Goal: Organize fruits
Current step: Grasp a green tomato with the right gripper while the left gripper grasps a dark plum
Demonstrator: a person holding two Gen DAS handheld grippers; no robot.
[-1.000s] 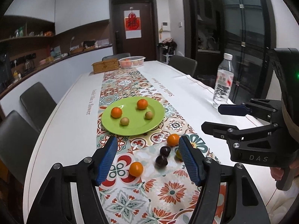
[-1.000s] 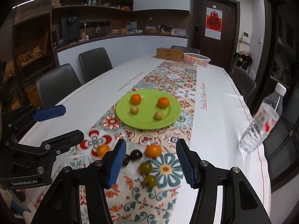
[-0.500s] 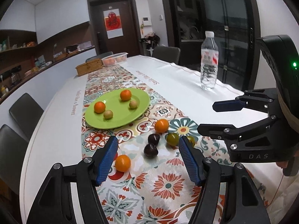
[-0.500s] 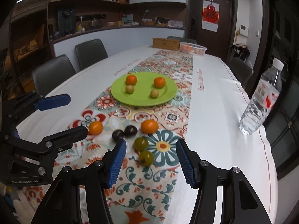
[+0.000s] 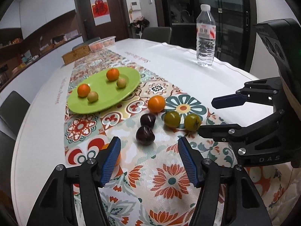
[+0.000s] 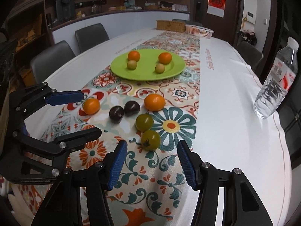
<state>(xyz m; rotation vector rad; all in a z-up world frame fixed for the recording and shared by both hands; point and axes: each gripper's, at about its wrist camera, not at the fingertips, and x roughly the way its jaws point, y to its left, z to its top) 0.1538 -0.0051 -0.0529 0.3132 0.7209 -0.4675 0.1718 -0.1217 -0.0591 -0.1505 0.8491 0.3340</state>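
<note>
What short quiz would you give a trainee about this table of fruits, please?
1. True or false: the green plate holds four fruits.
2. How many dark plums lie on the runner? A) one B) two C) three
3. Which loose fruit lies nearest the right claw?

Key: 1 true. 2 B. 3 the green tomato with the stem.

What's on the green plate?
On the green plate: two oranges and two small tan-green fruits. Nothing covers them; the plate's underside is hidden.
</note>
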